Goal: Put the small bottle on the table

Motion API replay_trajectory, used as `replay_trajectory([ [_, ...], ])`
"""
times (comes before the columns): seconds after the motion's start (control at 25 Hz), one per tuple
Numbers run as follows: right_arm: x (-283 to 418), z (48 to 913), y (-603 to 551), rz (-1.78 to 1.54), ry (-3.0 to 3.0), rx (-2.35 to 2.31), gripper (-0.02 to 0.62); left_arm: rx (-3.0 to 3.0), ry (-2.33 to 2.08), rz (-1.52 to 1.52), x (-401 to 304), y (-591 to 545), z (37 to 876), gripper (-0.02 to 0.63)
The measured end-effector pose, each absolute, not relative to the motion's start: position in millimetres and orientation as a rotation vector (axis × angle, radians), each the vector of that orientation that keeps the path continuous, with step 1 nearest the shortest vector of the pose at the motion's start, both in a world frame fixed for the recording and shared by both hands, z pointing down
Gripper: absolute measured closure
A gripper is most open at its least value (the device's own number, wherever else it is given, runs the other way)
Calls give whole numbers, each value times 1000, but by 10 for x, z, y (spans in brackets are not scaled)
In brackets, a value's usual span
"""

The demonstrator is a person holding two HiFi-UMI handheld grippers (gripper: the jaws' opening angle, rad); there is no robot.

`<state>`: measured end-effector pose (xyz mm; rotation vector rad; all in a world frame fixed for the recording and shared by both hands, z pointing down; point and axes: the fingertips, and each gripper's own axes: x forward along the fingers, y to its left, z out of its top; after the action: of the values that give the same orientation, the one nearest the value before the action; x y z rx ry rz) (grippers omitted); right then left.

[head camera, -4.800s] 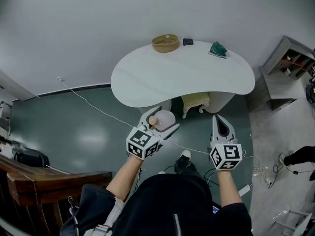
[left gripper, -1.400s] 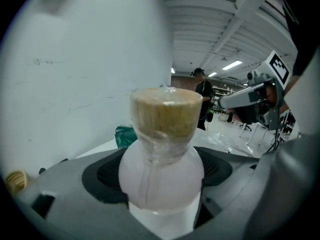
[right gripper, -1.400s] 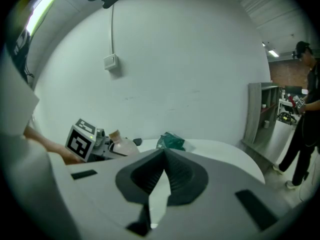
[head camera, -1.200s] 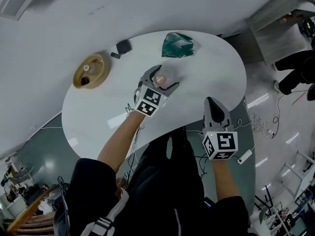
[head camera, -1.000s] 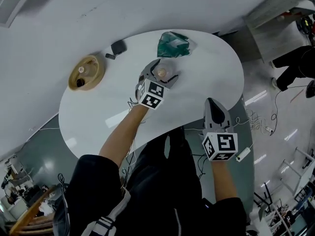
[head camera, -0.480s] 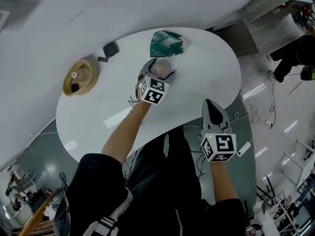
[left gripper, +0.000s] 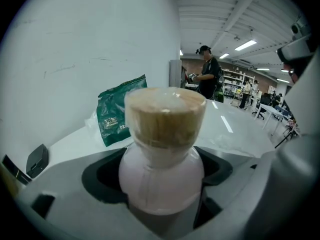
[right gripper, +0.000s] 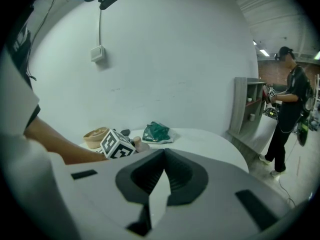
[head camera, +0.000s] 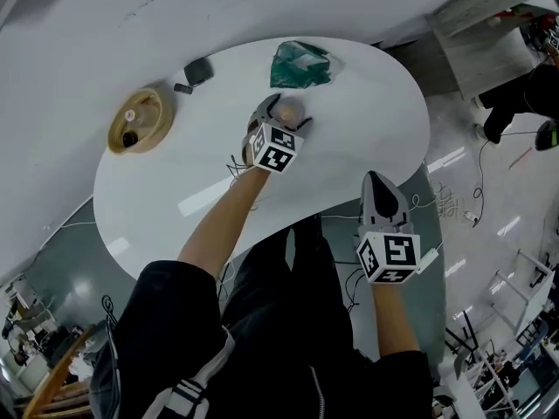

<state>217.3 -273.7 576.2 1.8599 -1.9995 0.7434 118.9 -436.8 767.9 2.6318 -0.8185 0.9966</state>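
The small bottle (left gripper: 161, 171) has a pale pink round body and a tan cap; it stands upright between the jaws of my left gripper (head camera: 281, 116), which is shut on it. In the head view the small bottle (head camera: 291, 108) sits over the middle of the white table (head camera: 367, 125), just in front of a green bag (head camera: 299, 64). Whether its base touches the tabletop is hidden. My right gripper (head camera: 379, 192) is shut and empty, hanging off the table's near right edge. From the right gripper view I see the left gripper's marker cube (right gripper: 116, 144) and the small bottle (right gripper: 139, 145) far off.
A tan bowl (head camera: 136, 119) with small items stands at the table's left end, with two small dark objects (head camera: 198, 70) behind it. A grey shelf unit (head camera: 498, 16) is at the far right. A person (right gripper: 287, 109) stands beyond the table. Cables (head camera: 458, 203) lie on the floor.
My left gripper has carried the bottle from below the table's edge out over the tabletop and lowered it near the green bag. The right gripper has stayed shut by the table's edge.
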Motion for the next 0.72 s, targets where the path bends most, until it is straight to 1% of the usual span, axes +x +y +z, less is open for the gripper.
replay_trajectory([
  [0.12, 2099, 5730, -2722, 732, -2012, 1853, 606, 2656, -811, 1027, 1152, -4348, 7653, 176],
  [0.48, 1790, 5577, -2774, 679, -2097, 1787, 604, 2608, -839, 975, 756, -4162, 7422, 186],
  [0.56, 1718, 5523, -2785, 662, -2124, 1768, 606, 2607, -857, 967, 636, -4111, 7352, 204],
  [0.72, 1613, 5411, -2795, 609, -2164, 1754, 604, 2619, -878, 957, 413, -3977, 7153, 268],
])
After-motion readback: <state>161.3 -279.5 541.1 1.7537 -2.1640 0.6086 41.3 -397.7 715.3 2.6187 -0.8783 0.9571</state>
